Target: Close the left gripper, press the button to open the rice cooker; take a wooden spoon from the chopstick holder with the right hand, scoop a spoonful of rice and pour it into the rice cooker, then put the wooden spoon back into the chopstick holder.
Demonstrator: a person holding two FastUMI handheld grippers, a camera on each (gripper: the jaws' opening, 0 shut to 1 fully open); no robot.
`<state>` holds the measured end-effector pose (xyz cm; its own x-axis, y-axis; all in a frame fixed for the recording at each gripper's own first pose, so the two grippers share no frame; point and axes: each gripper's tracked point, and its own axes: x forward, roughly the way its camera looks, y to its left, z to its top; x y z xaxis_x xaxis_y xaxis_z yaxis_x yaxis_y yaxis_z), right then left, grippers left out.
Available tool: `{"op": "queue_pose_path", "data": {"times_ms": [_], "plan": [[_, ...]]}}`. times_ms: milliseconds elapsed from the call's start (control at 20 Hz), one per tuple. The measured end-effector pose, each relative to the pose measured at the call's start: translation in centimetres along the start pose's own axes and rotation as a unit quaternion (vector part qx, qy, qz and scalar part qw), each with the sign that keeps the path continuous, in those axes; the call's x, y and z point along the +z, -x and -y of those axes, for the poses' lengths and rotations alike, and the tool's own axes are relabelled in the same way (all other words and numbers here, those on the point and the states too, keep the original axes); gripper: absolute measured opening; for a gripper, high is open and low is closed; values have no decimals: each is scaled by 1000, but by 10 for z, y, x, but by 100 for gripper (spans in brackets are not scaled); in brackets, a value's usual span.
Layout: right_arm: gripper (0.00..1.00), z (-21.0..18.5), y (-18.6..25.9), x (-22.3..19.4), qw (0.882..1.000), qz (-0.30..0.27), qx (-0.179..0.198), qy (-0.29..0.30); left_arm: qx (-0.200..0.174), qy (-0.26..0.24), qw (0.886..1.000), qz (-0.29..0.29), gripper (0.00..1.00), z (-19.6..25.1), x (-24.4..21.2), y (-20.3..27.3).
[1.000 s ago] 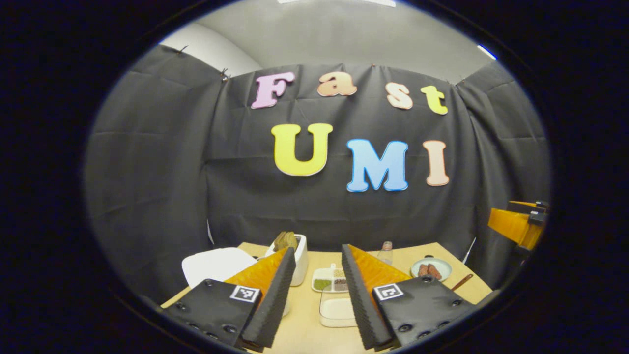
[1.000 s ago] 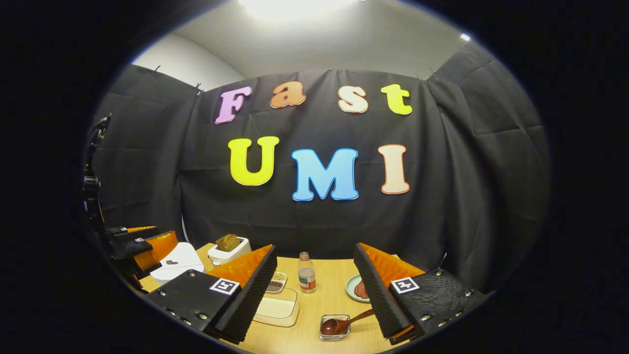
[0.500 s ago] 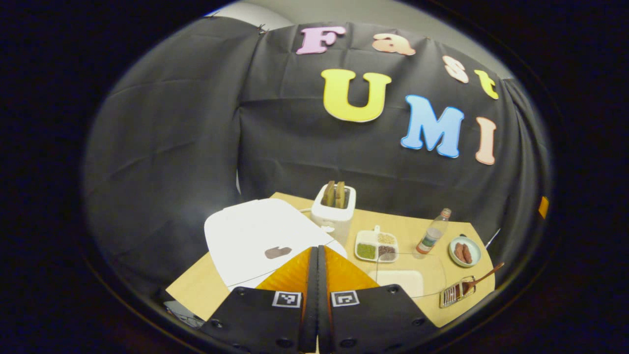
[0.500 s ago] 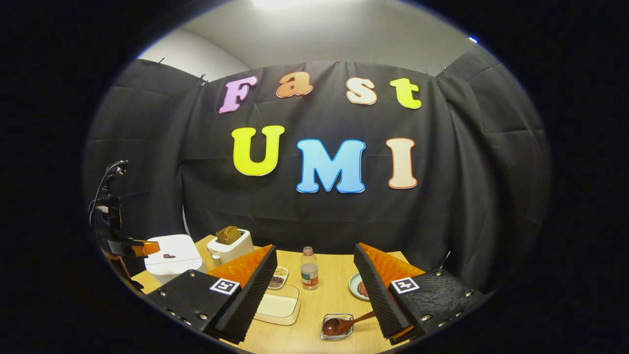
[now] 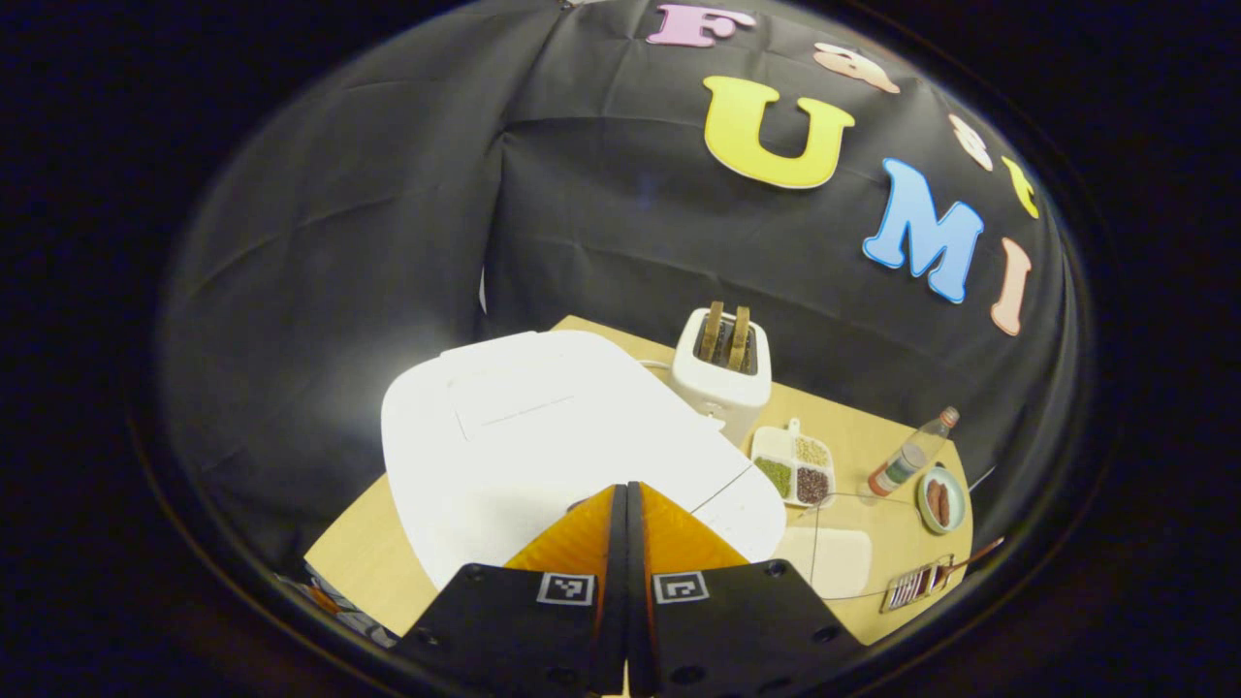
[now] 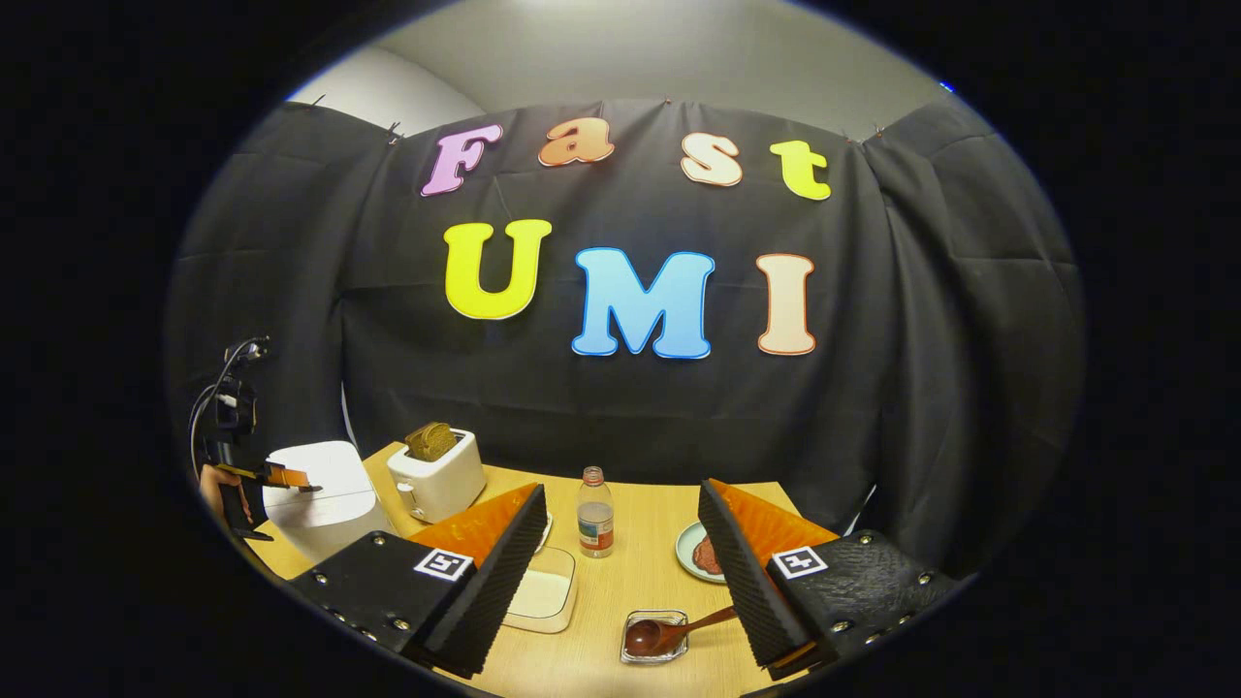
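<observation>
Left gripper view: the left claw point(image 5: 625, 504) is seen with its fingers pressed together, nothing between them, its tip poised over the front of the closed white rice cooker point(image 5: 543, 436), whose lid is down. Whether the tip touches the lid cannot be told. The cooker is set at the left end of a light wooden surface point(image 5: 368, 553). Beyond it a white toaster point(image 5: 722, 373) with two slices is placed, then a divided dish of grains point(image 5: 797, 468), a small bottle point(image 5: 909, 460) and a plate point(image 5: 940, 499). A clear lidded rice box point(image 5: 836, 557) and the chopstick holder point(image 5: 916, 585) are found nearer the front edge.

In the right gripper view, the right claw point(image 6: 620, 553) is held wide apart and empty above the surface point(image 6: 630, 582). Just ahead of it the wooden spoon point(image 6: 669, 632) is seen resting in the chopstick holder point(image 6: 654, 648), its handle slanted toward the right finger. The left claw point(image 6: 286, 477) is seen at the far left over the rice cooker point(image 6: 320, 494). Black cloth is hung behind and to both sides, with a pale ceiling above.
</observation>
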<state>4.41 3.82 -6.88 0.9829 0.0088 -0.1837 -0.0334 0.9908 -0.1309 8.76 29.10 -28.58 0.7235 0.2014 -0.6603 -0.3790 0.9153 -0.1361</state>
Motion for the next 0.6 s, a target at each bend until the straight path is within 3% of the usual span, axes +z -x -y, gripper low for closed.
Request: {"op": "queue_pose_path", "data": {"times_ms": [150,350,450,600], "plan": [[96,2,-2,-4,1000,-3,-5,-2,4,-13,1000,-9,9,1,-1,-11],[96,4,-3,-6,1000,-4,-5,-12,4,19,1000,-24,11,-1,6,-5],[96,5,-2,-4,1000,1,-2,-10,37,-9,999,29,8,-10,34,12],[96,7,-3,-6,1000,-1,6,-12,76,-58,987,130,13,-4,94,62]]}}
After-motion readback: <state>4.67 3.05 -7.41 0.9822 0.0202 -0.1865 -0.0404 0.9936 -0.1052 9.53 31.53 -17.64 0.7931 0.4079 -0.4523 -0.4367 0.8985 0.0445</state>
